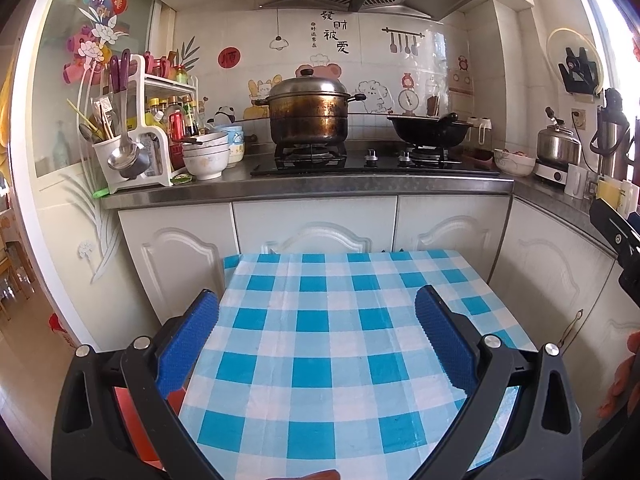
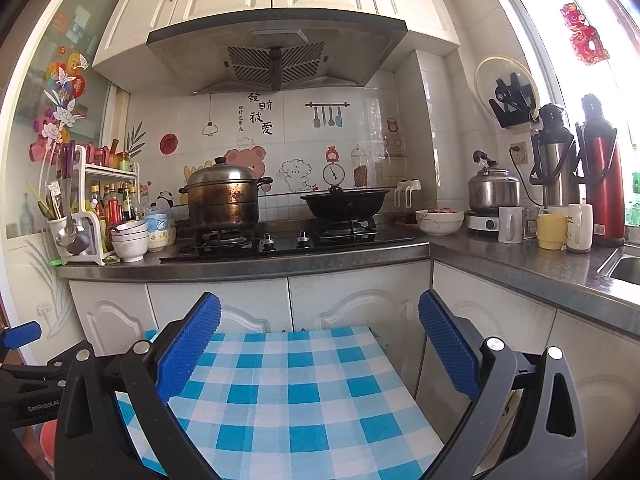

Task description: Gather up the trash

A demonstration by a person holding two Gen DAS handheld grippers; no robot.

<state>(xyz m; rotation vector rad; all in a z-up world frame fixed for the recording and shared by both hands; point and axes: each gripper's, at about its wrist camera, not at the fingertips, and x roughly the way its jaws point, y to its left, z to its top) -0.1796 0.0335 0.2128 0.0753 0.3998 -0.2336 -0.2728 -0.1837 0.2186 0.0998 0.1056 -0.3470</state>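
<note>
Left wrist view: left gripper (image 1: 318, 308) open and empty over one checked table (image 1: 340, 360); right gripper (image 2: 320, 314) likewise open, facing one pot (image 2: 224, 200) and one wok (image 2: 344, 202).

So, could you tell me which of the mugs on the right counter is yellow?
The short yellow mug, second from the right; the other mugs are white.

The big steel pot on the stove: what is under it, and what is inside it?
The pot stands on the left burner of the stove. Its lid is on, so the inside cannot be seen.
</note>
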